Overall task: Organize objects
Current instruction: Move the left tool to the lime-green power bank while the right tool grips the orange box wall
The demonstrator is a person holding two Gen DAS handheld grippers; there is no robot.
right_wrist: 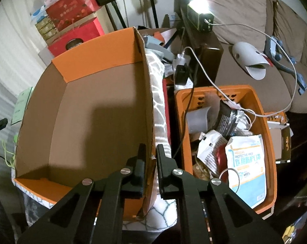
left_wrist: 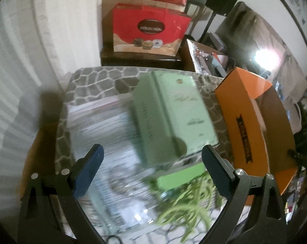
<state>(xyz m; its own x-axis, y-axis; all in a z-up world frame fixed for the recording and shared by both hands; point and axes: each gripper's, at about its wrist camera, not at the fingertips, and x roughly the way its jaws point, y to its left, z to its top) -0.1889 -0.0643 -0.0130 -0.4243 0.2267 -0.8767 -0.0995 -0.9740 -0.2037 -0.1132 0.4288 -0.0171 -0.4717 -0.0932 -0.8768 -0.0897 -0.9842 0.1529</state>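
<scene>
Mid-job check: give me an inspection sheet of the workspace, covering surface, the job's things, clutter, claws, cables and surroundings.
Surface: grey patterned cloth with a glossy sheet over it.
Job's things: open orange cardboard box, empty inside; pale green box lying beside it; a smaller bright green box with green strings.
Clutter: orange plastic basket full of packets, including a face mask pack.
Claws: left claw open, holding nothing; right claw shut on the orange cardboard box's side wall.
Cables: white cable runs from the lamp into the basket.
Surroundings: red gift bag, brown sofa.
</scene>
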